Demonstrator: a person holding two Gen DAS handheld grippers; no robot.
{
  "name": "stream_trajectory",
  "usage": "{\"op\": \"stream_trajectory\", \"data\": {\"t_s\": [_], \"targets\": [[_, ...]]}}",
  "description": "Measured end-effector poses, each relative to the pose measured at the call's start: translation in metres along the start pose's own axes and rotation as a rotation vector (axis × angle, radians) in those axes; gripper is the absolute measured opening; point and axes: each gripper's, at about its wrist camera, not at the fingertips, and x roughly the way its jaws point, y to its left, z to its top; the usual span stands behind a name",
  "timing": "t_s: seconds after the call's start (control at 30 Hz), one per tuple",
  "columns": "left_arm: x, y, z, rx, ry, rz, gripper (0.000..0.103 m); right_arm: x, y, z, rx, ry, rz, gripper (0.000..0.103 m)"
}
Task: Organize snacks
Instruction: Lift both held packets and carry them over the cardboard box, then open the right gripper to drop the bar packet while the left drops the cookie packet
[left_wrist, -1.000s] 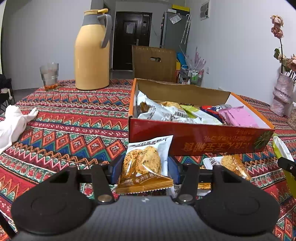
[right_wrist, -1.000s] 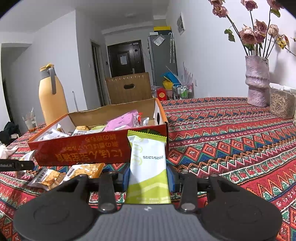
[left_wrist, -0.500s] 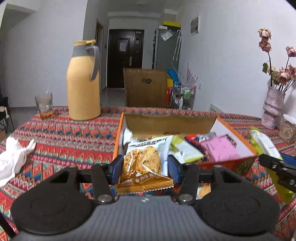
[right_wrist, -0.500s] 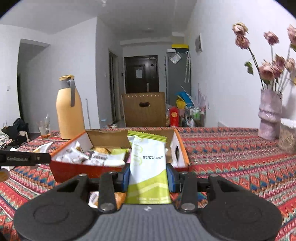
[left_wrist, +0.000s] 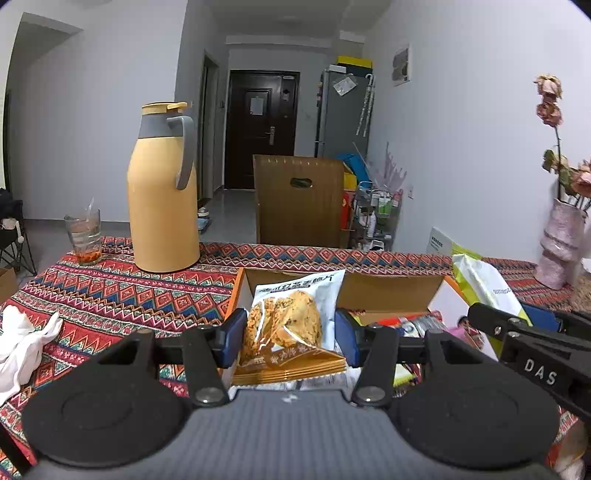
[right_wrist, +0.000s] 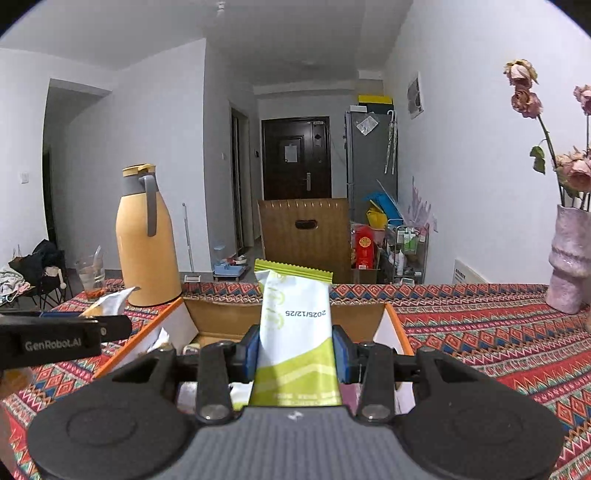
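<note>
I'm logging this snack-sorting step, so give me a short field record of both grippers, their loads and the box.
left gripper: shut on cookie packet, held over the box
right gripper: shut on green-and-white packet, held over the box
box: open orange-edged carton on the patterned tablecloth, already holding several snack packets
nearby: yellow thermos, drinking glass, pink vase

Glossy plastic-film cookie packet (left_wrist: 291, 325) and matt green-white snack wrapper (right_wrist: 295, 339), matt black plastic gripper bodies, plain brown cardboard box (left_wrist: 388, 290), woven patterned tablecloth (left_wrist: 110, 295), smooth satin yellow thermos (left_wrist: 162, 192), clear glass (left_wrist: 83, 234).
</note>
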Motion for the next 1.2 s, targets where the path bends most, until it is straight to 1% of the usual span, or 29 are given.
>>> {"op": "stream_trajectory", "data": {"t_s": [0.17, 0.27, 0.4, 0.63, 0.73, 0.77, 0.8, 0.83, 0.87, 0.9, 0.93, 0.97, 1.0, 1.03, 1.07, 1.2], "targets": [[0.025, 0.003, 0.005, -0.033, 0.008, 0.027, 0.053, 0.032, 0.000, 0.004, 0.021, 0.019, -0.009, 0.038], [0.039, 0.003, 0.003, -0.040, 0.017, 0.035, 0.053, 0.046, 0.000, 0.002, 0.030, 0.014, -0.019, 0.038], [0.056, 0.003, -0.007, -0.041, 0.033, 0.037, 0.053, 0.058, 0.000, -0.006, 0.032, -0.004, -0.038, 0.038], [0.068, 0.011, -0.018, -0.059, 0.052, 0.019, 0.053, 0.072, -0.004, -0.017, 0.030, 0.033, -0.029, 0.038], [0.065, 0.013, -0.019, -0.068, 0.046, 0.018, 0.054, 0.074, -0.003, -0.020, 0.026, 0.051, -0.027, 0.040], [0.064, 0.012, -0.019, -0.067, 0.040, 0.020, 0.056, 0.076, -0.003, -0.020, 0.023, 0.059, -0.029, 0.041], [0.062, 0.012, -0.019, -0.065, 0.035, 0.020, 0.062, 0.076, -0.004, -0.021, 0.024, 0.064, -0.033, 0.040], [0.060, 0.011, -0.019, -0.065, 0.029, 0.020, 0.067, 0.075, -0.005, -0.021, 0.028, 0.066, -0.036, 0.043], [0.059, 0.011, -0.020, -0.064, 0.021, 0.025, 0.079, 0.075, -0.008, -0.021, 0.038, 0.068, -0.039, 0.055], [0.057, 0.010, -0.020, -0.061, 0.012, 0.034, 0.087, 0.074, -0.010, -0.020, 0.049, 0.066, -0.043, 0.063], [0.057, 0.010, -0.019, -0.059, 0.005, 0.040, 0.090, 0.073, -0.013, -0.019, 0.060, 0.062, -0.049, 0.080], [0.055, 0.009, -0.019, -0.060, 0.000, 0.041, 0.096, 0.071, -0.015, -0.019, 0.069, 0.057, -0.056, 0.091], [0.054, 0.009, -0.019, -0.064, -0.002, 0.042, 0.103, 0.069, -0.017, -0.018, 0.074, 0.052, -0.060, 0.093], [0.053, 0.009, -0.019, -0.069, -0.007, 0.049, 0.103, 0.067, -0.018, -0.018, 0.081, 0.048, -0.062, 0.097], [0.052, 0.009, -0.020, -0.070, -0.008, 0.051, 0.103, 0.066, -0.020, -0.018, 0.091, 0.046, -0.062, 0.103], [0.051, 0.009, -0.019, -0.074, -0.008, 0.049, 0.103, 0.064, -0.027, -0.017, 0.118, 0.038, -0.075, 0.103]]}}
